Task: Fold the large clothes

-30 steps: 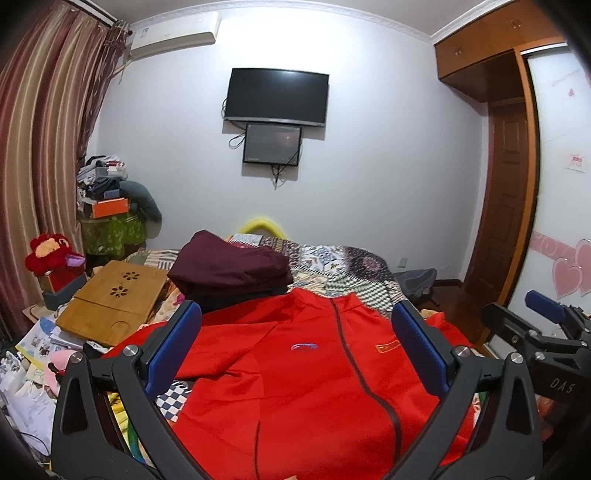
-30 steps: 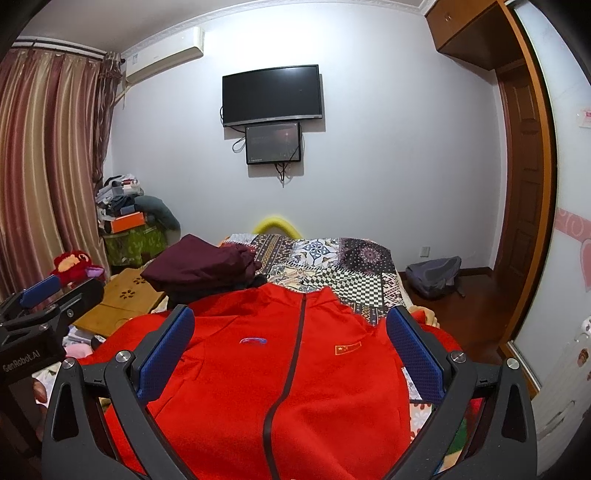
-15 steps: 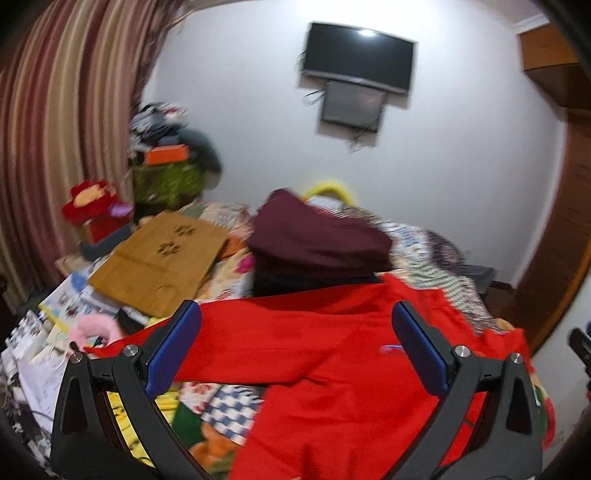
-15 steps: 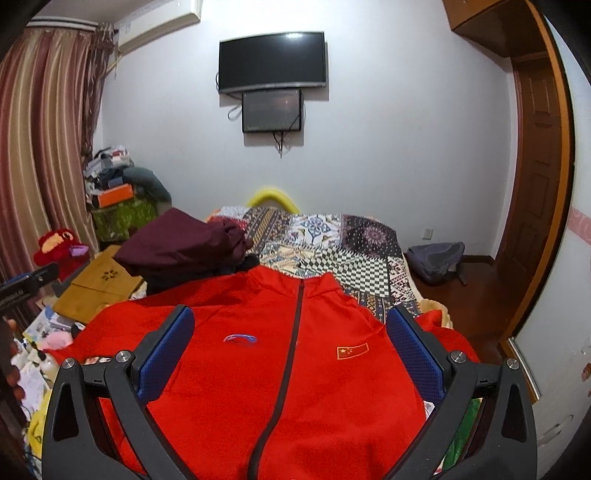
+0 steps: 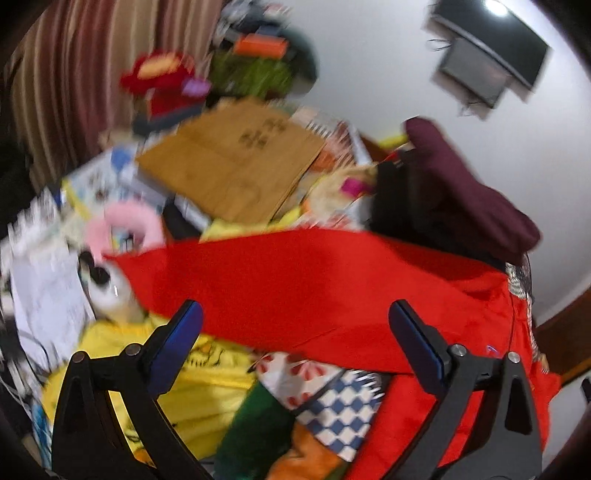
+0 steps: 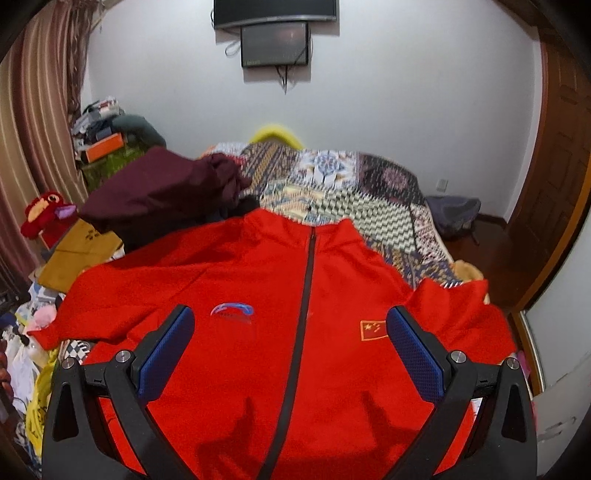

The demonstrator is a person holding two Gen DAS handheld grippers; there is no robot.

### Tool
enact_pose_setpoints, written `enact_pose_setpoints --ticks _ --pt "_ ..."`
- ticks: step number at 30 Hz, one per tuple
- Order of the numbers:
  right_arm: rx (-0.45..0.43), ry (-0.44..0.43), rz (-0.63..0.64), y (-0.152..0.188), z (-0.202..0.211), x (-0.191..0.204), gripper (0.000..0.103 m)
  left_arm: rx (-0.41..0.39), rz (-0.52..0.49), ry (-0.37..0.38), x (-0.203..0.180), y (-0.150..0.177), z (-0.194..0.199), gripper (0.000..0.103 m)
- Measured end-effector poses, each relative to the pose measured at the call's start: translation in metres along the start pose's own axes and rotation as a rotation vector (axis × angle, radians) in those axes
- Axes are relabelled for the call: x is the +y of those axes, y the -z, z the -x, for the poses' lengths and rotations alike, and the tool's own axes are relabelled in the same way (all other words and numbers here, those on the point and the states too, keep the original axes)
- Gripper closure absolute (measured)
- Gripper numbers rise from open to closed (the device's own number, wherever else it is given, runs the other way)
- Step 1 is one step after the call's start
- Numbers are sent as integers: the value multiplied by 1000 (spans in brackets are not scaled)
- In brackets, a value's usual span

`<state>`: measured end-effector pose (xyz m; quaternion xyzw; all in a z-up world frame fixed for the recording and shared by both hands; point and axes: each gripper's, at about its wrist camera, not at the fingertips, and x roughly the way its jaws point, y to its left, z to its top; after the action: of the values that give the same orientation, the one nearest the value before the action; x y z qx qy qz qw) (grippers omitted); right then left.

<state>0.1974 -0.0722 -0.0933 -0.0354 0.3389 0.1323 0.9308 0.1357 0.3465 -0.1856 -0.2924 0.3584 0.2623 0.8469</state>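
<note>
Heavy motion blur is seen across the left wrist view; glare is thrown on the black wall-mounted television screen; the right wrist view is sharper, evenly lit; edges are bent and darkened by fisheye distortion.

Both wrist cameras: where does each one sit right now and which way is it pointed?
Left wrist: on the left gripper, tilted, aimed at the red jacket sleeve and bedside clutter; both open fingers show.
Right wrist: on the right gripper, facing the jacket's chest and zipper; open fingers show.
Shared: jacket, maroon clothes pile.
</note>
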Motion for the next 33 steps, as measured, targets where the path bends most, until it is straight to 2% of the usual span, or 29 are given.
enact_pose_setpoints --ticks 3,9,12,16,17,21,25,26,27,29,31,32,33 --pt "26 3 3 -1 -9 2 0 103 139 16 36 8 -29 2" --pt "72 17 11 -1 -23 3 0 267 397 121 92 32 -77 2" --pt "92 27 13 -2 -29 4 0 303 458 162 104 37 -93 2" --pt "106 38 11 -3 -32 4 0 307 552 233 122 36 -112 3" --pt "109 40 11 -3 -32 4 0 305 560 236 125 34 -116 6" --pt "121 44 8 -5 -36 2 0 292 521 201 131 22 -130 18" --pt "131 39 -3 -6 -39 0 0 276 489 122 135 15 -140 44" --pt "131 39 -4 -6 -39 -1 0 260 477 90 134 14 -139 55" --pt "131 41 -5 -6 -38 -2 0 248 456 49 131 12 -137 61" --pt "130 44 -2 -6 -36 -3 0 220 377 -51 119 8 -132 89" --pt "126 46 -2 -6 -34 -4 0 179 271 -141 103 4 -121 96" --pt "124 46 -1 -6 -33 -5 0 154 230 -165 95 2 -115 100" --pt "123 47 -2 -6 -32 -6 0 126 189 -184 87 0 -106 100"
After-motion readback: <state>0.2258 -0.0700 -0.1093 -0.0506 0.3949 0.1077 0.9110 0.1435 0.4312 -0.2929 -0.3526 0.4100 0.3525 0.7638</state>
